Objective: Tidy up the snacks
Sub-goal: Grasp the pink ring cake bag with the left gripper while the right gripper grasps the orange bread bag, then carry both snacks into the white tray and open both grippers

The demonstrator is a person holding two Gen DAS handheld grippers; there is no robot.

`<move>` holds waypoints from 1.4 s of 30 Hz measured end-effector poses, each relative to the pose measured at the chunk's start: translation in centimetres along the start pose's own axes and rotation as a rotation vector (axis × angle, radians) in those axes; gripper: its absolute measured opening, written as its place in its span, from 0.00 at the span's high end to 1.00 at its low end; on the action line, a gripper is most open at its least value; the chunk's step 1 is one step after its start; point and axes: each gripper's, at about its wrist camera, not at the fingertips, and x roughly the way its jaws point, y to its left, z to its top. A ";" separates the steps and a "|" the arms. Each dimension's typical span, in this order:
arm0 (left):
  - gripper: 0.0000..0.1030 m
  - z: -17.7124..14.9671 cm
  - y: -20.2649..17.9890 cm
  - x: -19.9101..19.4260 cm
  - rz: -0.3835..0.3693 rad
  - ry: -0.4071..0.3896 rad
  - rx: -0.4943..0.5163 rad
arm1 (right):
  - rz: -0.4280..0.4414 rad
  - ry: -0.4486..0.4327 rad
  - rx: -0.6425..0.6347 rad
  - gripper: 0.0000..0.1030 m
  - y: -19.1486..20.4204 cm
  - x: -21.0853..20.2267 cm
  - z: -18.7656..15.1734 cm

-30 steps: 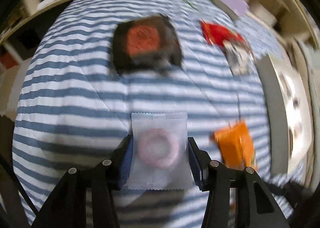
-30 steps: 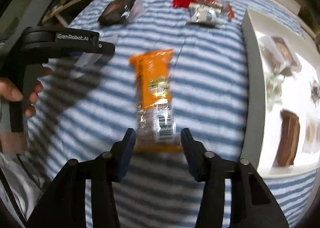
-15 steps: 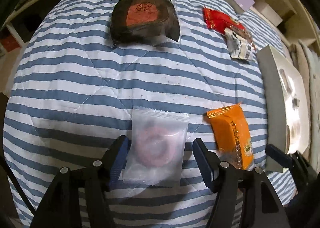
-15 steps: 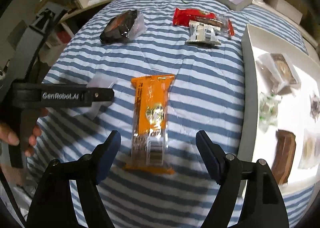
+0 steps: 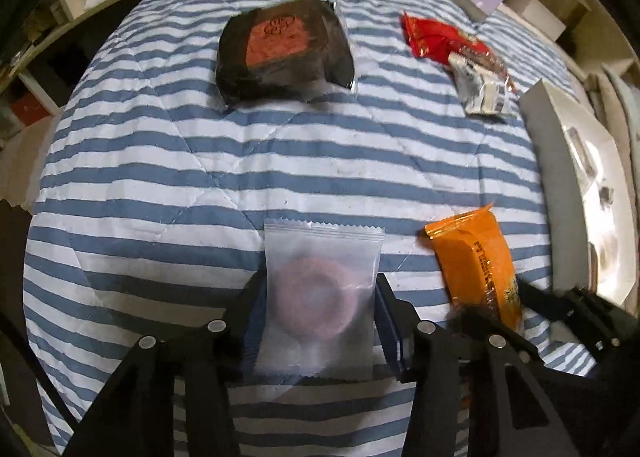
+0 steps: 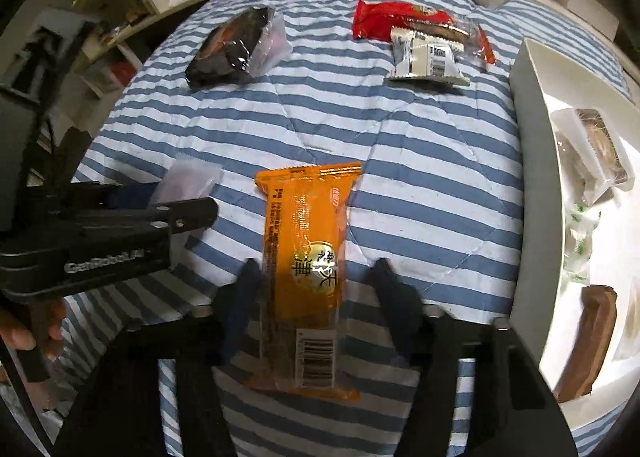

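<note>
Frosted packet (image 5: 320, 293): lies on the striped quilt (image 5: 240, 161); pink ring inside only dimly visible.
Left gripper (image 5: 318, 317): fingers close against the packet's two sides; whether they pinch it, cannot tell.
Orange bar (image 6: 306, 269): flat on the quilt, lower end between the right fingers.
Right gripper (image 6: 316, 305): fingers apart, blurred, a gap on the right side.
White tray (image 6: 528, 177): at right, cut off by the frame, snacks inside.
Dark-wrapped cake (image 5: 284, 49): far side.
Red packet (image 6: 396, 17): far side, partly under a silver packet (image 6: 426, 59).

Frosted clear ring-snack pouch (image 5: 320, 293) between left gripper (image 5: 318, 311) fingers; orange foil snack bar (image 5: 478, 261) right; black-wrapped square cake (image 5: 282, 51) ahead; white cardboard tray (image 5: 538, 129) far right.
</note>
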 end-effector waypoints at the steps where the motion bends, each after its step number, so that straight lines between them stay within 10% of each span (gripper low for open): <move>1: 0.54 0.0 0.1 -0.4 -0.002 -0.008 -0.001 | 0.008 0.002 0.009 0.62 -0.1 0.0 0.0; 28: 0.55 -0.1 -0.2 -9.0 -0.136 -0.229 -0.021 | 0.006 -0.256 0.002 0.66 -1.7 -9.2 1.5; 42: 0.55 -1.1 -2.2 -13.5 -0.215 -0.339 0.030 | -0.153 -0.464 0.166 0.66 -9.5 -19.6 1.0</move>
